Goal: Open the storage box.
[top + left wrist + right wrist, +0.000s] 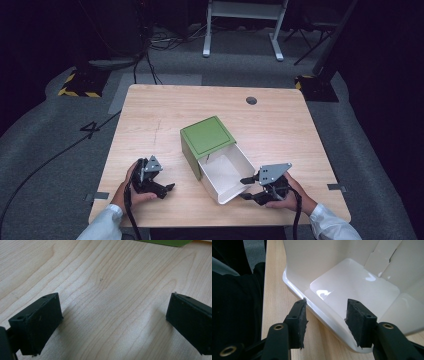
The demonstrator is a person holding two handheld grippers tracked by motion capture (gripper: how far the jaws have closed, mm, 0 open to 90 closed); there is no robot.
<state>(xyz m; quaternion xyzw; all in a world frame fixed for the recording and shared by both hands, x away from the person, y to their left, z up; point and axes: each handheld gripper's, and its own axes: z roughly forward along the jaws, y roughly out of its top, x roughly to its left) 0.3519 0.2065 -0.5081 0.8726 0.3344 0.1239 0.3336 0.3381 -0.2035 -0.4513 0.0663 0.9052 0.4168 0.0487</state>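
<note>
One box sits near the middle of the surface [150, 115]: a green sleeve [207, 136] with a white inner tray [225, 175] drawn out of it toward the person's right. The tray is open on top and looks empty; in the right gripper view its inside is glossy, with bright glints on the floor and a torn or folded flap at the far wall. It is probably thin card or light plastic, so it should weigh little, slide easily on the wood, and flex or crease if squeezed hard. The glossy skin may also slip between flat pads. The best hold looks to be the rounded front rim of the tray, pinched wall-between-jaws, with the sleeve steadied at its side so the two parts do not travel together.

The right claw [325, 320] is at that rim, its jaws apart and gripping nothing: one jaw stands outside the front wall over the wood, the other just inside over the tray floor. Whether either pad touches the wall cannot be told.

The left claw [113, 322] rests well apart from the box on the near left of the surface, jaws spread wide over bare wood, with an edge of the green sleeve at the top of its view.
</note>
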